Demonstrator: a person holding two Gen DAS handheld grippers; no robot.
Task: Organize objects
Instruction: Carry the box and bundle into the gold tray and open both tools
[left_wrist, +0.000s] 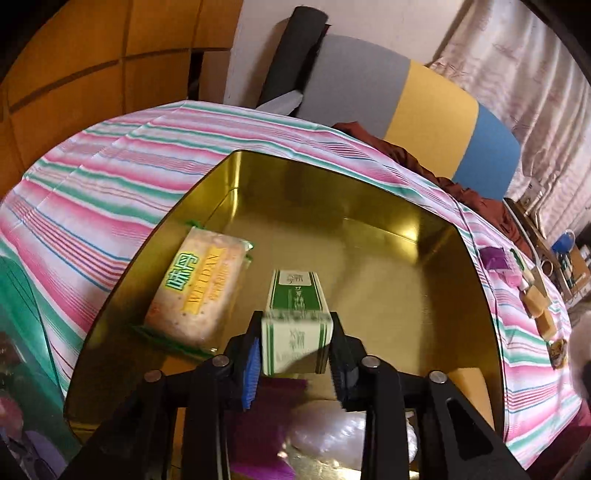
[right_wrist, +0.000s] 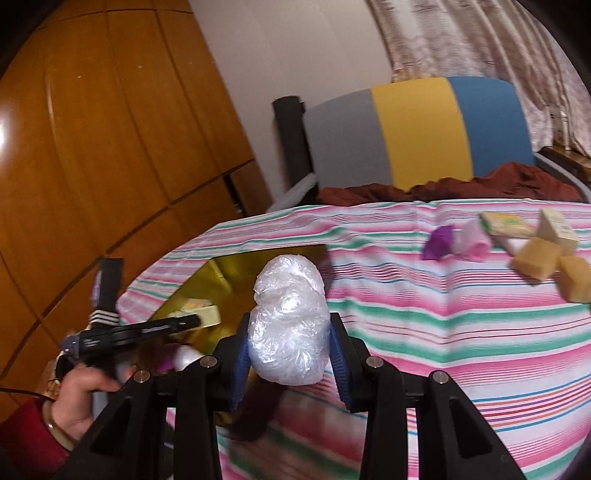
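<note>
The left gripper (left_wrist: 295, 354) brackets a stiff, light-looking green-and-white carton (left_wrist: 295, 325) by its flat sides over the gold tin (left_wrist: 461, 266), while the right gripper (right_wrist: 290, 354) pinches a soft, slippery-looking clear plastic bundle (right_wrist: 288, 325) above the striped cloth (right_wrist: 443, 332).

The near rim of the gold tin (left_wrist: 369, 173) is hidden behind the left gripper (left_wrist: 295, 354), and so is the lower end of the green and white box (left_wrist: 295, 332) between its fingers. The box's print is smeared by motion and unreadable. Below it, a purple packet (left_wrist: 255, 417) and a clear plastic bundle (left_wrist: 332, 435) show only in part. At the right edge, small things on the striped cloth (left_wrist: 110, 173) are too small to name.

In the right wrist view, the plastic bag (right_wrist: 288, 325) covers much of the tin (right_wrist: 221, 277). The yellow blocks (right_wrist: 535, 258) are blurred. A sleeve (right_wrist: 26, 435) is cut off at the corner.
</note>
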